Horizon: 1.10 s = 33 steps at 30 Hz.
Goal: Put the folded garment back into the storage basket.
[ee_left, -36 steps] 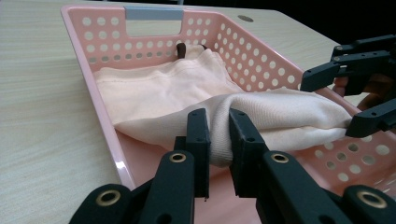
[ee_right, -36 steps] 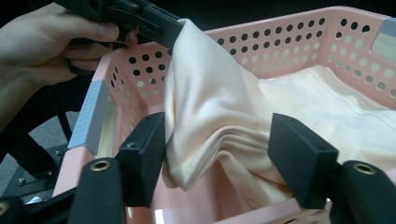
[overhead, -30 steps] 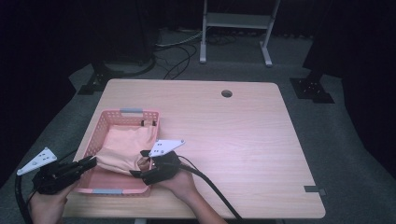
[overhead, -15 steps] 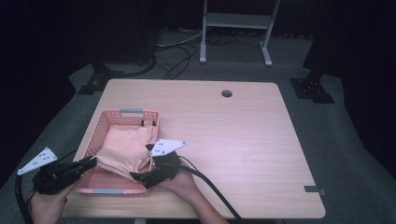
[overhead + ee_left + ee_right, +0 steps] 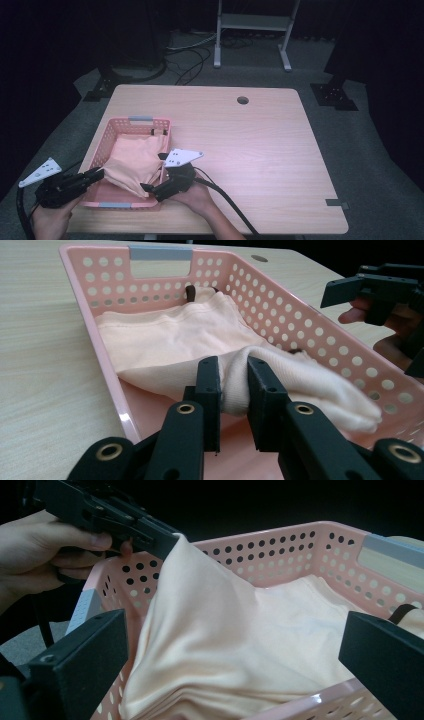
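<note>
Left gripper view: left gripper (image 5: 233, 390) fingers are pinching the peach cloth (image 5: 170, 342) lying in the pink basket (image 5: 102, 150) on the bench; right gripper (image 5: 156, 172) fingers, just opening, are gaping wide beside the cloth, gripping nothing.

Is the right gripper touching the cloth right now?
Apart. In the right gripper view the right gripper stands wide open, its jaws well clear of the cloth on both sides.

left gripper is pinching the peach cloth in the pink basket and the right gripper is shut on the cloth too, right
Not quite. The left gripper does pinch the cloth in the basket, but the right gripper is open: its jaws have just been opening and stand wide apart, off the cloth, in the right gripper view.
</note>
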Motion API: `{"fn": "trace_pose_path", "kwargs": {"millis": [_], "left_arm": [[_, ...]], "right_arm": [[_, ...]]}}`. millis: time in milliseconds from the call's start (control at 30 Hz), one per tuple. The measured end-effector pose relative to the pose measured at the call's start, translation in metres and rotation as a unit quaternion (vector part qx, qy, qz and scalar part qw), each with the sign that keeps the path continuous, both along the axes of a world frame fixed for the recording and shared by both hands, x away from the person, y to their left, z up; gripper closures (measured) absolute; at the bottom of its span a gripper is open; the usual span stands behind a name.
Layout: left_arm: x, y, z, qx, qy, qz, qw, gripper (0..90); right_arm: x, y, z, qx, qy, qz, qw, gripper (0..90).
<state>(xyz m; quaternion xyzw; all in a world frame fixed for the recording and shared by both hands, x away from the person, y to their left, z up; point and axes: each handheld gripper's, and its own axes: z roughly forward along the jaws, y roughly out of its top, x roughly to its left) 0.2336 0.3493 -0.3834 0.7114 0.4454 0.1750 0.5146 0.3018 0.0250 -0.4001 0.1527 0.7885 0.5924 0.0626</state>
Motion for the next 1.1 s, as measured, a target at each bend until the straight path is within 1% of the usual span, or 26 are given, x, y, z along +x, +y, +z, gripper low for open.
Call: {"fn": "trace_pose_path", "kwargs": {"millis": [67,133,367,567,633,733,833,900,1100], "left_arm": [[0.0002,0.0001,0.0001,0.0,0.001,-0.005,1.0,75.9],[0.0002,0.0002,-0.0001,-0.005,0.002,-0.004,1.0,74.4],[0.0002,0.0008,0.0,-0.01,0.003,-0.005,0.9999,73.6],[0.0001,0.001,0.0002,-0.016,0.003,-0.006,0.9998,69.6],[0.0004,0.0011,0.0002,-0.019,0.004,-0.007,0.9998,66.1],[0.0015,0.0003,0.0,-0.023,0.003,-0.004,0.9997,61.0],[0.003,0.0,0.0003,-0.021,0.003,-0.004,0.9998,55.4],[0.0034,-0.0005,0.0005,-0.019,-0.001,-0.001,0.9998,50.8],[0.0037,-0.0009,0.0011,-0.016,-0.016,-0.002,0.9997,36.4]], "right_arm": [[0.0,-0.0008,0.0001,0.001,-0.003,-0.003,1.0,0.0],[0.0004,-0.0014,0.0003,0.003,0.0,-0.005,1.0,0.0],[0.0003,-0.0027,0.0008,0.006,-0.001,-0.006,1.0,0.0],[0.0005,-0.0029,0.0011,0.006,0.0,-0.005,1.0,0.0],[0.0,-0.0029,0.0013,0.005,-0.002,-0.006,1.0,0.0],[0.0002,-0.0034,0.0013,0.007,0.003,-0.004,1.0,0.0],[0.0003,-0.0039,0.0012,0.006,0.004,-0.005,1.0,0.0],[0.0004,-0.0042,0.0013,0.008,0.003,-0.004,1.0,0.0],[0.0006,-0.005,0.0006,0.008,0.005,-0.006,0.9999,0.0]]}}
